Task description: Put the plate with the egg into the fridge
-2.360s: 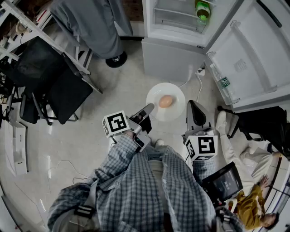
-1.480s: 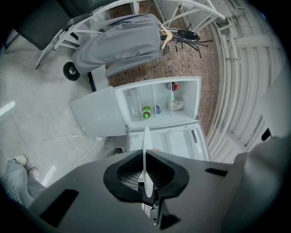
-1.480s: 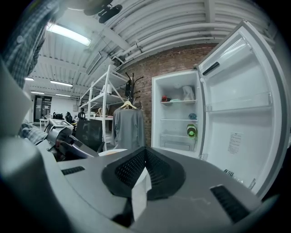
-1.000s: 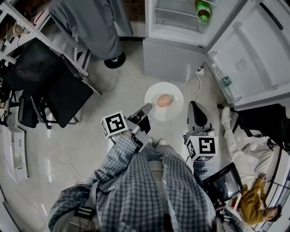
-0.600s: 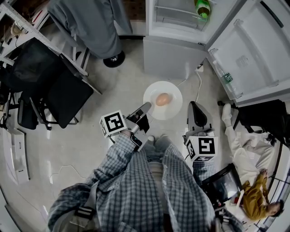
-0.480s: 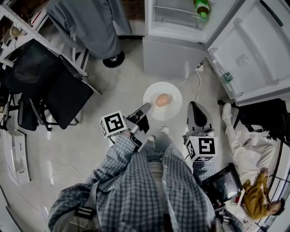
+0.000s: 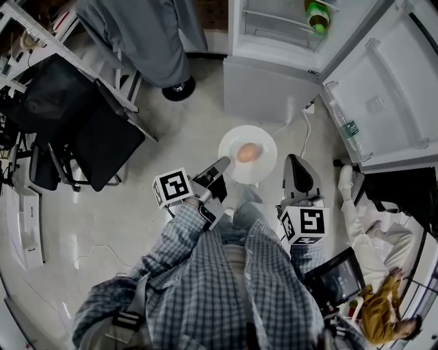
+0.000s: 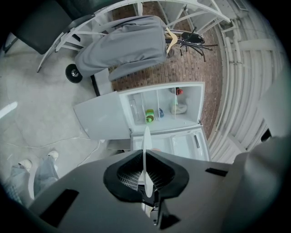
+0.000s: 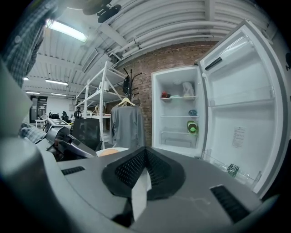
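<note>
A white plate [image 7: 262,166] carries a brown egg [image 7: 248,152] and hangs level above the floor in front of the open fridge [image 7: 274,82]. My left gripper [image 7: 223,165] is shut on the plate's near-left rim. In the left gripper view the plate [image 8: 146,150] shows edge-on between the pads of that gripper [image 8: 147,178], pointing at the fridge [image 8: 182,98]. My right gripper [image 7: 294,163] is shut and holds nothing, just right of the plate. In the right gripper view the right gripper [image 9: 144,178] faces the fridge [image 9: 177,136], with the egg [image 9: 108,152] at its left.
The fridge door [image 7: 383,89] stands wide open to the right, with a small bottle [image 7: 350,128] in its shelf. A green bottle [image 7: 317,15] sits inside. A cable [image 7: 302,133] lies on the floor. Black chairs [image 7: 102,137] and a grey coat [image 7: 147,34] stand left. A person [image 7: 383,301] is at the lower right.
The whole scene has shifted a little right and down in the head view, and a leg has swung forward. The plate stays in the left gripper; the right stays shut.
</note>
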Demonstrator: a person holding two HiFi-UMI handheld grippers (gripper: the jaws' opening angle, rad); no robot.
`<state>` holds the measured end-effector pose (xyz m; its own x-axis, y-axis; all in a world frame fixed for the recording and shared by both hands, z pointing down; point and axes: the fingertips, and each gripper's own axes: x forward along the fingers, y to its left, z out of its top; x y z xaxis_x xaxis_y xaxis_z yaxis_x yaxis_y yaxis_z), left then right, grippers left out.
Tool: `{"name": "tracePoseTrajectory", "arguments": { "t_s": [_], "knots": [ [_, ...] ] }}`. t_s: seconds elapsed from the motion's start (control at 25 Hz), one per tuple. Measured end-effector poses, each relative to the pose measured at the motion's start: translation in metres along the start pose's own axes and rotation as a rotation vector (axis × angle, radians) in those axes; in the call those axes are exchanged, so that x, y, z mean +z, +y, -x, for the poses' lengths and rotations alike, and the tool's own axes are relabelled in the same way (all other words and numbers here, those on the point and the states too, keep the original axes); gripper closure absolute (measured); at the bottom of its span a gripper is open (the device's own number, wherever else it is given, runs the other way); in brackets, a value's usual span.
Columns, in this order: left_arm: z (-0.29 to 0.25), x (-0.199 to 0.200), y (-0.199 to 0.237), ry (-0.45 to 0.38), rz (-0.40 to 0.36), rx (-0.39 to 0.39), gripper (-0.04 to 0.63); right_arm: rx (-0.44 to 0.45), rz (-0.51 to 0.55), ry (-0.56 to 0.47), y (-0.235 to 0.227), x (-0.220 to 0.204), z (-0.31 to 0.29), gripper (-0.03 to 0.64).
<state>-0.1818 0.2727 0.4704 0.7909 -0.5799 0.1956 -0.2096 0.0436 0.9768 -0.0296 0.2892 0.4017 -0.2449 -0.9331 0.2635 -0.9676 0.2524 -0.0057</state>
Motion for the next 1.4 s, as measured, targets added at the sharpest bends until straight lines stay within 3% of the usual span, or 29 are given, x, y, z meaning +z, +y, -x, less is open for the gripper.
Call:
{"name": "tracePoseTrajectory", "arguments": {
  "t_s": [0.72, 0.92, 1.4],
  "knots": [
    [-0.136, 0.04, -0.042, -0.063, -0.015, -0.021, 0.577, 0.044, 0.022, -0.023, -0.125, 0.035, -0.087, 0.612],
    [-0.165, 0.046, -0.047, -0.06, -0.042, -0.005, 0.577, 0.042, 0.023, -0.034, -0.15, 0.038, -0.103, 0.612],
    [-0.206, 0.049, -0.053, -0.064, -0.016, -0.02, 0.577, 0.036, 0.006, -0.022, -0.183, 0.035, -0.116, 0.612]
  ]
}}
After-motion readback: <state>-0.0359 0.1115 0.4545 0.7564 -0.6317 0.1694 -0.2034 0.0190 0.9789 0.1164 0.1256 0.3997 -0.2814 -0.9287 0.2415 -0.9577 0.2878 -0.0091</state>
